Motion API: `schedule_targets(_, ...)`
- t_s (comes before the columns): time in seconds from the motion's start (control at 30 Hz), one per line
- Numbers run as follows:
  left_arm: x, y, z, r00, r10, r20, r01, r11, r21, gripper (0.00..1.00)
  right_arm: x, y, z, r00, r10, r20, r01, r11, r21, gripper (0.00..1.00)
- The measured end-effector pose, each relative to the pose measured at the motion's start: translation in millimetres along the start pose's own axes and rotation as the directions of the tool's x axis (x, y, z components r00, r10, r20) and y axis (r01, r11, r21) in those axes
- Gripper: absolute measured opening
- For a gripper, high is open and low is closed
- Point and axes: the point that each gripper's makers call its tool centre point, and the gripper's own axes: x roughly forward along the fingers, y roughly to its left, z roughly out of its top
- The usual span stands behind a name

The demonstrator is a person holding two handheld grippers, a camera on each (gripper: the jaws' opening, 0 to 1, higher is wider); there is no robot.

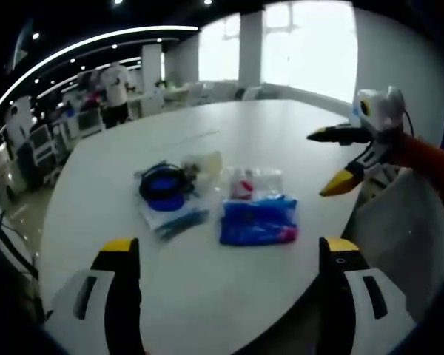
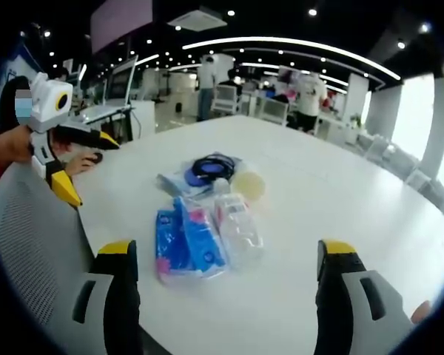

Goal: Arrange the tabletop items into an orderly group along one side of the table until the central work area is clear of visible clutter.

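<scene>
White table (image 1: 281, 133) bears bagged items (image 1: 257, 220) (blue).

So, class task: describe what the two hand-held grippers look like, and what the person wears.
Each gripper has black jaws tipped yellow on white bodies. The left gripper and right gripper match. The right gripper seen in the left gripper view carries a white box. The sleeve is red-orange.

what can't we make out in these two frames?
- Blue packet: print unreadable in both views, blurred.
- Clear bag: contents unclear in both views, glare and blur.
- Coiled cable: left gripper view, ends hidden in its bag.
- Chair: right gripper view, cut off by the picture's edge.
- People at the back: too small to tell what they do.
</scene>
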Motion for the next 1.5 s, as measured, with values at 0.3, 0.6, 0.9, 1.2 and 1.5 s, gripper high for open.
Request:
schedule_targets(0.3, 0, -0.9, 0.0, 1.000, -0.003, 0.000, 0.003, 1.000, 0.004, 0.97, 0, 2, -1.3, 1.000, 0.005, -0.009, -0.005, 1.000, -0.020, 0.94)
schedule_targets(0.6, 1, -1.7, -0.5, 1.000, -0.007, -0.003, 0.007, 1.000, 0.006, 0.97, 1, 6, -2.6, 1.000, 0.024, -0.018, -0.024, 1.000, -0.020, 0.89)
schedule_targets(0.9, 3, -5.1, -3.8, 0.999, -0.023, -0.022, 0.023, 1.000, 0.018, 0.97, 2, 10, -4.4, 0.999, 0.040, -0.027, -0.040, 0.999, -0.017, 0.83)
schedule_targets(1.2, 4, -8.0, -6.4, 0.999, -0.035, -0.037, 0.036, 0.999, 0.022, 0.97, 6, 26, -4.4, 0.995, 0.087, -0.044, -0.089, 0.994, -0.057, 0.74)
schedule_targets(1.5, 4, -10.6, -7.4, 0.998, -0.041, -0.043, 0.043, 0.998, 0.034, 0.97, 9, 31, -5.2, 0.992, 0.109, -0.066, -0.114, 0.991, -0.073, 0.65)
